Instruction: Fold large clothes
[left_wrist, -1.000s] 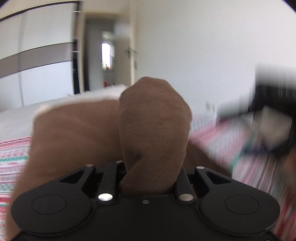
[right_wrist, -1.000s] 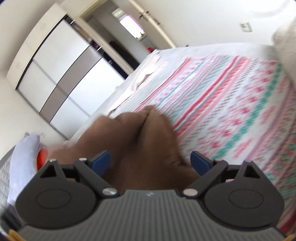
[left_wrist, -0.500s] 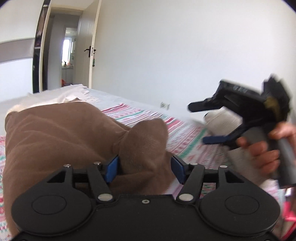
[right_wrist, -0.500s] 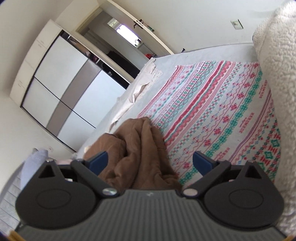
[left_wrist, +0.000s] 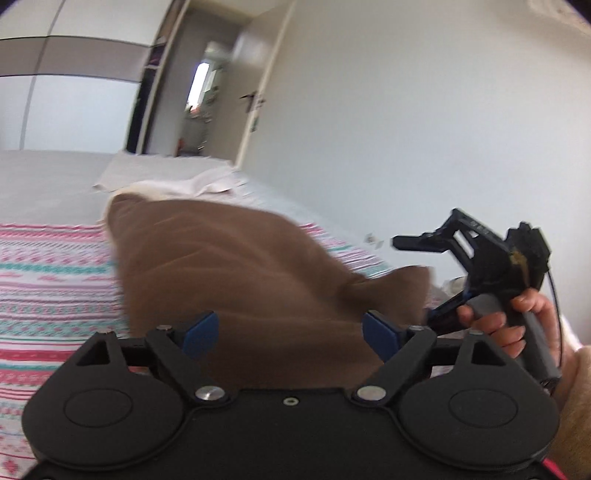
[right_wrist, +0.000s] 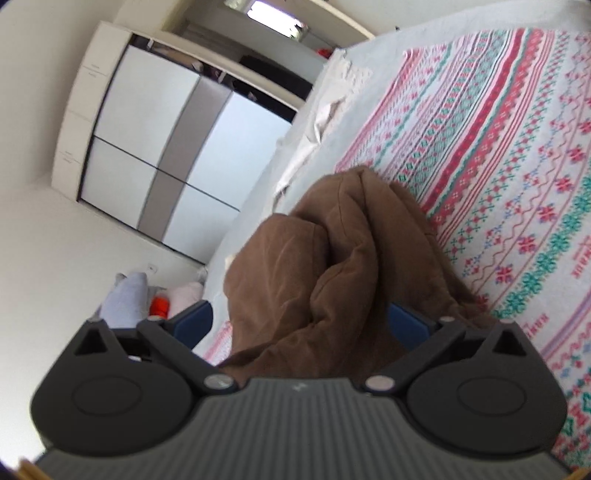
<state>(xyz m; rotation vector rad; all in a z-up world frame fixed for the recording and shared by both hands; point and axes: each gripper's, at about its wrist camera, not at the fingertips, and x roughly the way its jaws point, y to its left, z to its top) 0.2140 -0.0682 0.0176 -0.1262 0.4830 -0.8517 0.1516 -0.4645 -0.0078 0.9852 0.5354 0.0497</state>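
Observation:
A large brown garment lies bunched on the patterned bedspread. My left gripper is open, its blue pads wide apart with the brown cloth lying loose between and beyond them. In the right wrist view the garment is a crumpled heap and my right gripper is open on either side of it. The right gripper also shows in the left wrist view, held by a hand, jaws apart at the garment's right corner.
A white sheet lies crumpled at the far end of the bed. A wardrobe with white and grey doors and an open doorway stand beyond. Pale cushions and an orange object sit beside the bed.
My left gripper has opened and let go of the brown cloth it held a second ago. The garment has dropped onto the bed. The right gripper stayed open and has swung back toward the heap.

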